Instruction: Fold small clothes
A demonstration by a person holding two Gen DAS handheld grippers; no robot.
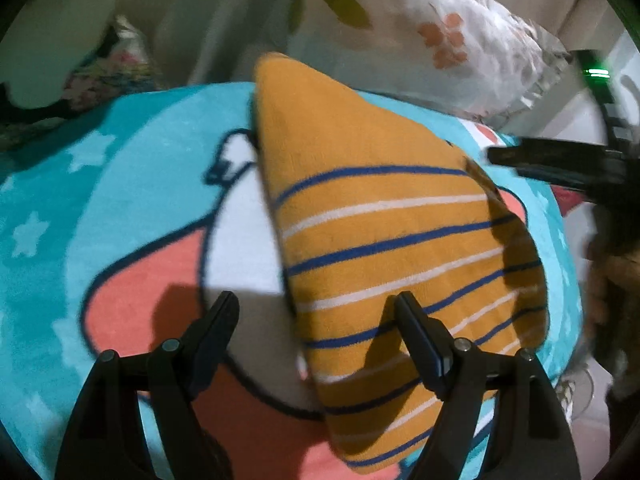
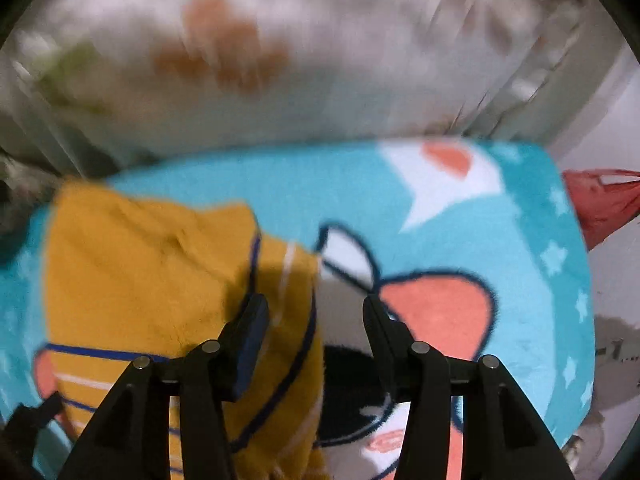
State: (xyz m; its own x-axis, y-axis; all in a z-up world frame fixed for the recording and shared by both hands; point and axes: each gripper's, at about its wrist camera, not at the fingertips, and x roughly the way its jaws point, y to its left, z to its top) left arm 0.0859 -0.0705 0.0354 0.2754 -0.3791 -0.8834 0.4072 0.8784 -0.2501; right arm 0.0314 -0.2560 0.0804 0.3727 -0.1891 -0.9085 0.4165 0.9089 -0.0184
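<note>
Folded mustard-yellow knit garment with navy and white stripes (image 1: 384, 248), lying flat on a turquoise fleece blanket printed with white stars and a cartoon figure in coral and white (image 1: 80, 208). In the left wrist view, filling the centre and lower right of the frame: plain yellow end pointing to the upper middle, striped part running down to the bottom edge.

Left black two-finger gripper (image 1: 316, 312) at the bottom of that frame, fingers spread wide, nothing pinched. Left fingertip (image 1: 226, 306) over the white and grey patch of the blanket print; right fingertip (image 1: 406, 308) over the striped fabric, contact impossible to tell.

Right black two-finger gripper (image 2: 314, 312) at the bottom of the right wrist view, likewise spread apart and holding nothing. There, the garment (image 2: 140, 272) in the left half of the frame, blurred; left fingertip (image 2: 256, 312) above its striped edge, right fingertip (image 2: 374, 312) above the blanket (image 2: 520, 240). Also seen entering the left wrist view from the right edge, a dark blurred shape (image 1: 560, 164).

White floral-print pillow with orange and green motifs (image 1: 448, 40) behind the blanket, upper part of both frames, heavily blurred in the right wrist view (image 2: 280, 52). Red plastic-looking object (image 2: 604, 200) at the right edge of the right wrist view, beside the blanket.
</note>
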